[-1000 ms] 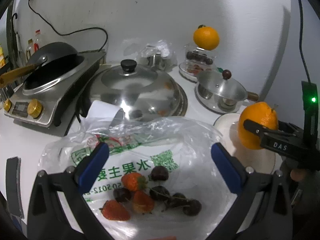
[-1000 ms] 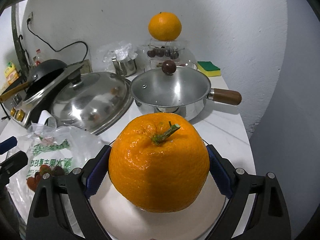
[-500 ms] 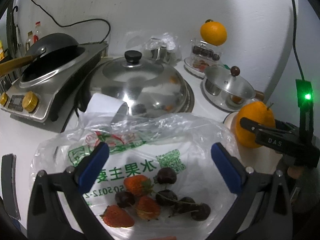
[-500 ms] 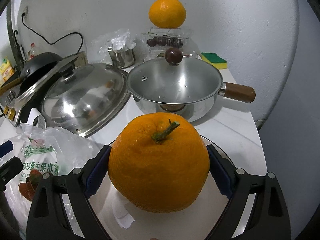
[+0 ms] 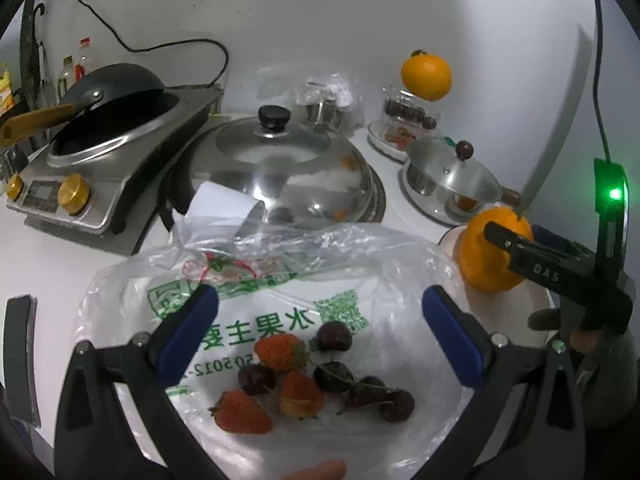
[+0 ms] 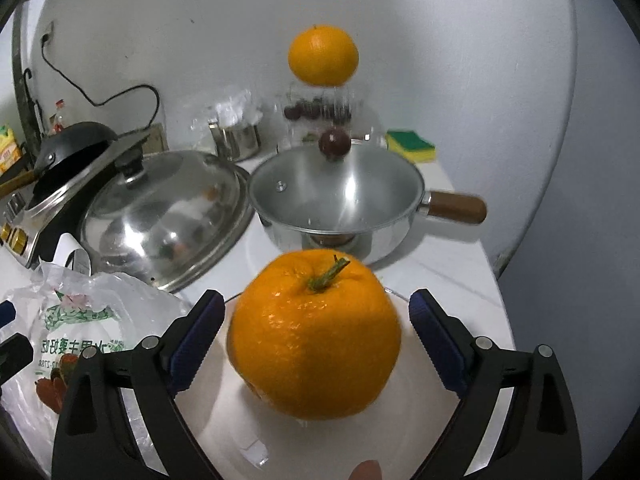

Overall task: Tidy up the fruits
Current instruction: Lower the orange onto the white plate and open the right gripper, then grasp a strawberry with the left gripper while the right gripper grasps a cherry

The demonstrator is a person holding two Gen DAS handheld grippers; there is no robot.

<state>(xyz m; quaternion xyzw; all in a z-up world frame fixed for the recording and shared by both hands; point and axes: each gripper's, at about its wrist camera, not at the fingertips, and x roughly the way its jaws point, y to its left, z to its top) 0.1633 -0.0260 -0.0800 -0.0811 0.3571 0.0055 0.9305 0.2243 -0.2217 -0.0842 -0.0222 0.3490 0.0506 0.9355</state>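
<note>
A large orange (image 6: pixel 316 336) with a green stem rests on a white plate (image 6: pixel 224 420). My right gripper (image 6: pixel 314 334) is open around it, with a gap on each side between pads and fruit. The orange (image 5: pixel 490 252) and right gripper also show in the left wrist view. My left gripper (image 5: pixel 318 328) is open and empty above a clear plastic bag (image 5: pixel 256 280) holding strawberries (image 5: pixel 280 354) and dark cherries (image 5: pixel 334 336). A second orange (image 6: pixel 323 55) sits on a clear box of cherries (image 6: pixel 316 112) at the back.
A steel saucepan with a lid (image 6: pixel 340 196) stands just behind the plate. A big domed steel lid (image 5: pixel 288 168) lies mid-counter. An induction cooker with a black wok (image 5: pixel 104 136) is at left. A sponge (image 6: pixel 410 144) lies by the wall; the counter edge is at right.
My right gripper has opened and let go of the orange, which now rests on the plate. My left gripper has drifted slightly over the bag and stays open.
</note>
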